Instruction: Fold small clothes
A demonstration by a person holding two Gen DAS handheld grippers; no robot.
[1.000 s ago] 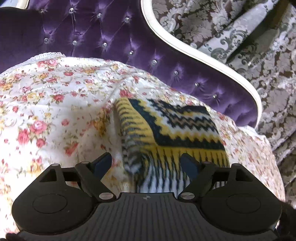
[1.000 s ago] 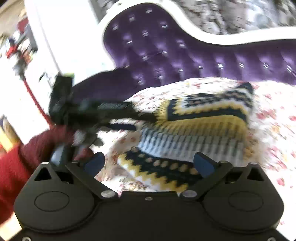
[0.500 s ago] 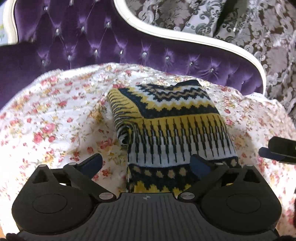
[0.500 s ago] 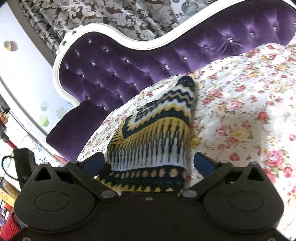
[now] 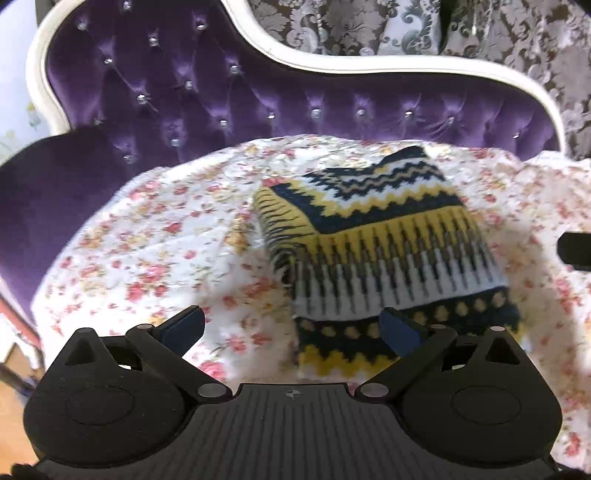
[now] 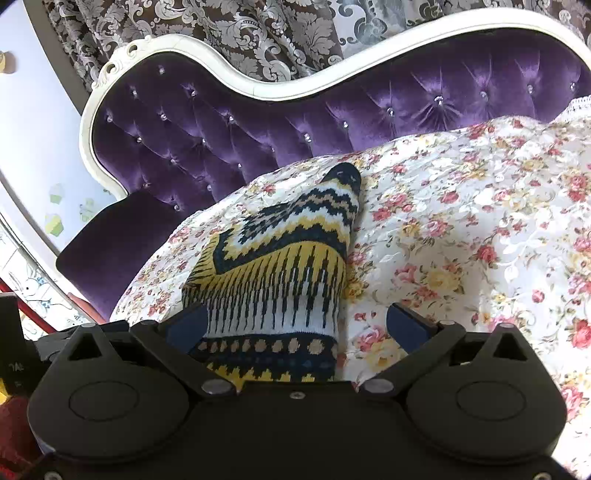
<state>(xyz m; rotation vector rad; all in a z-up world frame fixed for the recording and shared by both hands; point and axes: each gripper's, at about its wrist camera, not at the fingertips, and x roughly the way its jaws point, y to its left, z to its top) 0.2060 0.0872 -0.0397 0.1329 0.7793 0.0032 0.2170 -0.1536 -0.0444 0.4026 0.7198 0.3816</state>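
A small knitted garment (image 5: 388, 251) with yellow, navy and white zigzag bands lies folded into a compact rectangle on a floral sheet (image 5: 155, 243). It also shows in the right wrist view (image 6: 280, 273). My left gripper (image 5: 291, 326) is open and empty, raised above the sheet just in front of the garment's near left corner. My right gripper (image 6: 297, 321) is open and empty, with the garment's near edge between its fingers, apart from both. A dark part of the right gripper (image 5: 576, 249) shows at the right edge of the left wrist view.
The floral sheet covers the seat of a purple tufted sofa (image 5: 258, 99) with a white frame (image 6: 258, 86). Patterned grey curtains (image 6: 236, 33) hang behind it. A purple armrest (image 5: 44, 199) stands at the left.
Both grippers have pulled back from the folded garment and stayed open. The left one rose and shifted left. The garment lies still.
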